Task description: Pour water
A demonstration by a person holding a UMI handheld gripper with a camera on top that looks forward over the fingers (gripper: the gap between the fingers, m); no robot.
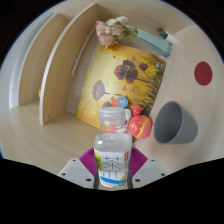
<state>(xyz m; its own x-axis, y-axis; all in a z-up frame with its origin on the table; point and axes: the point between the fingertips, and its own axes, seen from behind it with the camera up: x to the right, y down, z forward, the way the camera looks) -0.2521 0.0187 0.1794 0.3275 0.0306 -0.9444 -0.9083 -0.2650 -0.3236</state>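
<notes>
A clear plastic bottle with a white cap and a white, green and blue label stands upright between my fingers. Both magenta pads press on its sides, so my gripper is shut on it. A grey cup lies tilted on the wooden table, beyond the bottle and to its right, its open mouth facing me.
A small orange and pink toy sits just behind the bottle, beside the cup. A yellow flower painting leans at the back. A light wooden board stands to its left. A red dot marks the white wall on the right.
</notes>
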